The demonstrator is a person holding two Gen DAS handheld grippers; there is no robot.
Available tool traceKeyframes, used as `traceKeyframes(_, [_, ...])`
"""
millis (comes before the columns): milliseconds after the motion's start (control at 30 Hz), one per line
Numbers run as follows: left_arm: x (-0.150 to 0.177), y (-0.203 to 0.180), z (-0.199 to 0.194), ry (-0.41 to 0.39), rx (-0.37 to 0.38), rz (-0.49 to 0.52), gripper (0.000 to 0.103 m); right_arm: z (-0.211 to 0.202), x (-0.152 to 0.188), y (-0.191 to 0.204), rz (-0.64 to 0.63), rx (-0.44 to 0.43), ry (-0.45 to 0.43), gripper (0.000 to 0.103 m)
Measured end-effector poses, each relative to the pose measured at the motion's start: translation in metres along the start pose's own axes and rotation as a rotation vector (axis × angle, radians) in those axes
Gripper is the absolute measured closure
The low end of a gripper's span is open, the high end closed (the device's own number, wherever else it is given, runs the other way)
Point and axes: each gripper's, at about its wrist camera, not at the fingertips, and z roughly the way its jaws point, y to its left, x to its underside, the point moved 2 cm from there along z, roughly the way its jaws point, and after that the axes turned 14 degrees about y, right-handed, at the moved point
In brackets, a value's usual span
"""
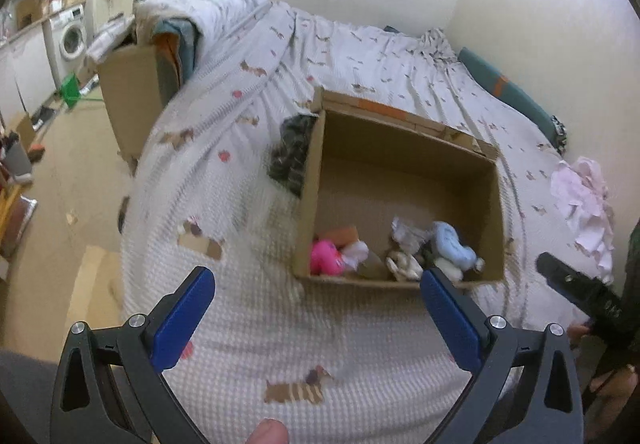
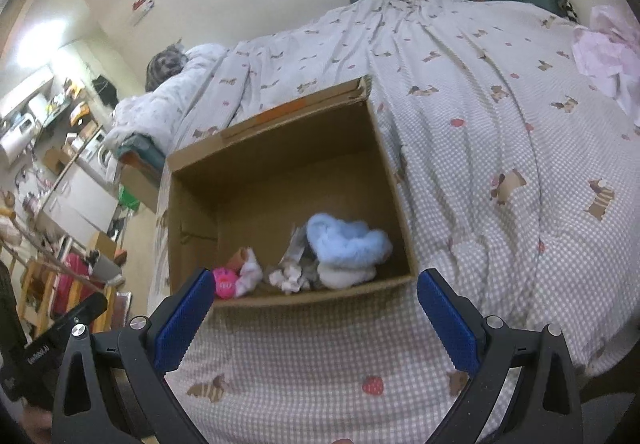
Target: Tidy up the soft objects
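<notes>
From the left wrist view, the left gripper (image 1: 316, 286) hangs over the bed (image 1: 248, 328) with its blue pads (image 1: 182, 318) spread wide and nothing between them. Just past its tips sits an open cardboard box (image 1: 312, 200) on the checked bedspread with its little dog prints. The soft things lie bunched along the near wall of the box: a pink toy (image 1: 325, 257) at the left corner, an orange piece (image 1: 345, 233) behind it, a white tuft (image 1: 355, 252) beside them, then a crumpled pale bit (image 1: 406, 230), a cream toy (image 1: 402, 264) and a blue plush (image 1: 454, 244) to the right. A dark striped cloth (image 1: 291, 152) lies against the box's left outer wall. A pink cloth (image 1: 582, 204) is heaped on the bed well to the right. The right gripper (image 1: 576, 290) shows at the right edge (only its black body, so its jaws cannot be read from here). A second box (image 1: 132, 100) stands at the bed's far left corner.

From the right wrist view, the right gripper (image 2: 312, 286) has its pads (image 2: 450, 322) wide apart too, holding nothing, poised just before the same box (image 2: 400, 200). The blue plush (image 2: 346, 240) rests on a white toy (image 2: 346, 276) near the right wall, the pale bit (image 2: 290, 276) is in the middle, and the pink toy (image 2: 224, 282) is at the left. The pink cloth (image 2: 608, 56) lies far off on the bed (image 2: 500, 132).
</notes>
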Motion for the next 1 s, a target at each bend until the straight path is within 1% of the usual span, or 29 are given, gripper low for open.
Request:
traceKeyframes(133, [0.008,-0.007,-0.003,-0.014,-0.033,0.018,0.001,-0.006,0.014,0.009,-0.051,0.041,-0.02,0.0])
traceKeyframes(300, [0.013,-0.013,-0.006,-0.051,-0.121,0.087,0.001,-0.013,0.029,0.015,-0.109,0.104,-0.082,0.0])
traceKeyframes(333, [0.014,-0.012,-0.006,-0.052,-0.126,0.092,0.001,-0.013,0.032,0.016,-0.117,0.11,-0.084,0.0])
traceKeyframes(367, [0.015,-0.01,-0.005,-0.047,-0.115,0.091,0.001,-0.012,0.035,0.016,-0.124,0.117,-0.081,0.0])
traceKeyframes(467, [0.018,-0.006,-0.002,-0.021,-0.049,0.077,0.001,-0.011,0.038,0.017,-0.142,0.14,-0.078,0.0])
traceKeyframes(533, [0.019,-0.01,0.001,-0.022,-0.062,0.094,0.001,-0.012,0.039,0.02,-0.161,0.147,-0.09,0.0])
traceKeyframes(600, [0.02,-0.013,0.0,-0.045,-0.103,0.111,0.001,-0.014,0.039,0.023,-0.17,0.154,-0.108,0.0])
traceKeyframes(633, [0.02,-0.013,-0.001,-0.054,-0.107,0.109,0.001,-0.014,0.04,0.023,-0.172,0.158,-0.11,0.0])
traceKeyframes(733, [0.02,-0.013,0.001,-0.043,-0.069,0.099,0.001,-0.012,0.04,0.024,-0.172,0.182,-0.106,0.0])
traceKeyframes(867, [0.02,-0.018,0.001,-0.057,-0.075,0.111,0.001,-0.01,0.04,0.023,-0.17,0.193,-0.102,0.0])
traceKeyframes(1000, [0.02,-0.023,0.004,-0.047,-0.073,0.118,0.001,-0.007,0.038,0.025,-0.165,0.184,-0.095,0.0])
